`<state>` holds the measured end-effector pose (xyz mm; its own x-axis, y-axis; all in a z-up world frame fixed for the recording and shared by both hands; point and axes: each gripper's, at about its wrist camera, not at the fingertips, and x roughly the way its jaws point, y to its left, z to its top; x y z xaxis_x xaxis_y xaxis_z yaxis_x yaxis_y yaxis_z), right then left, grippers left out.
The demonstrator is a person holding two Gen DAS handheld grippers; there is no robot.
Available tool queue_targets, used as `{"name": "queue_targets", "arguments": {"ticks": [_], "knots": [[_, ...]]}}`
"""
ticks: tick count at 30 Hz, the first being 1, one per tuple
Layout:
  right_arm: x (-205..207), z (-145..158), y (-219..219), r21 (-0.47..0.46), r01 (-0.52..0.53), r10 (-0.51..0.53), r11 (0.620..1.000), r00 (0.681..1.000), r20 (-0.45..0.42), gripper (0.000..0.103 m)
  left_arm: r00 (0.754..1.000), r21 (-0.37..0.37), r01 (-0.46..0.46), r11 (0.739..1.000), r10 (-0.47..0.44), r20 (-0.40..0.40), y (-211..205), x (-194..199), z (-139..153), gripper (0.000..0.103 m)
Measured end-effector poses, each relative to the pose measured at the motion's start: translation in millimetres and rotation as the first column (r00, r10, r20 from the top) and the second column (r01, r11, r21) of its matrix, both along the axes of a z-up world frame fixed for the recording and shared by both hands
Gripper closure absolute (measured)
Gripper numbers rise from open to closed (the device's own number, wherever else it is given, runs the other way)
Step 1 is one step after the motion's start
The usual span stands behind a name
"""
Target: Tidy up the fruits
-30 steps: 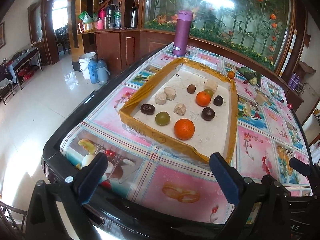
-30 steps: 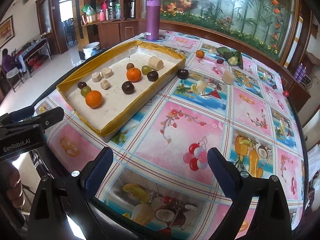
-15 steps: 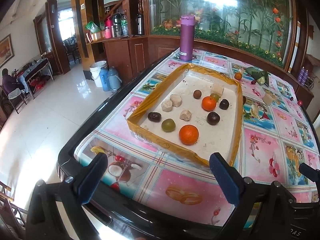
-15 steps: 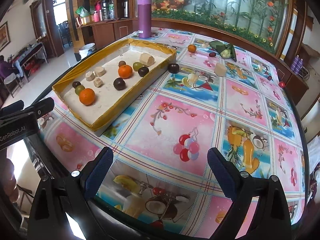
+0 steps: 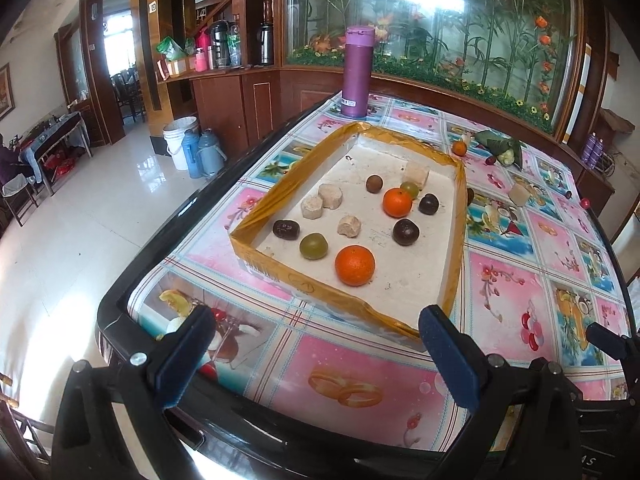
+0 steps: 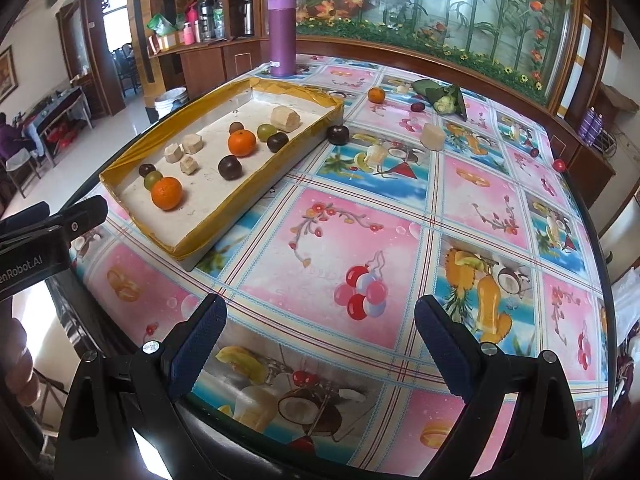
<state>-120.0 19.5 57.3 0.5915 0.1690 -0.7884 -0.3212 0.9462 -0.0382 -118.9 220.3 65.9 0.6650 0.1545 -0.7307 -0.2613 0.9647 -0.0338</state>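
Note:
A shallow tray with a yellow taped rim (image 5: 256,258) (image 6: 256,196) lies on the table and holds several fruits: two oranges (image 5: 355,265) (image 6: 241,142), green ones, dark plums (image 5: 405,231) and pale chunks. Outside it lie a dark plum (image 6: 338,135), an orange (image 6: 376,95), a pale chunk (image 6: 432,136) and small red fruits (image 6: 559,165). My left gripper (image 5: 316,350) is open and empty, above the table's near edge in front of the tray. My right gripper (image 6: 320,340) is open and empty, over the near edge to the tray's right.
A purple bottle (image 5: 357,72) (image 6: 282,34) stands behind the tray. A leaf bundle with a pale vegetable (image 6: 442,98) lies at the far side. The flowered tablecloth (image 6: 360,240) covers the table. A wooden counter and glass panel stand behind; buckets (image 5: 180,142) sit on the floor at left.
Both grippers have drawn back and risen a little from the table, so the tray looks smaller and farther. Both stayed open and empty. No fruit has moved.

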Motion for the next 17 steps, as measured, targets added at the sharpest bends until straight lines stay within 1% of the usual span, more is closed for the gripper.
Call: {"name": "queue_targets", "arguments": {"ticks": [3,8,14,17], "knots": [[0.1,0.1,0.1,0.000,-0.001,0.001,1.000,1.000,0.001,0.007,1.000,-0.011,0.003,1.000,-0.003,0.010,0.6,0.2,0.6,0.000],[1.8,0.3,-1.8,0.002,-0.001,0.001,1.000,1.000,0.005,0.007,1.000,-0.028,0.010,1.000,-0.010,0.005,2.3,3.0,0.4,0.000],[4.2,-0.4,2.5,-0.006,-0.010,0.010,1.000,1.000,0.008,0.007,1.000,-0.003,0.019,1.000,-0.019,-0.002,1.1,5.0,-1.3,0.000],[4.6,-0.6,5.5,-0.010,-0.014,0.014,1.000,1.000,0.008,0.007,1.000,0.001,0.008,1.000,-0.008,0.000,2.3,5.1,-2.0,0.000]]}}
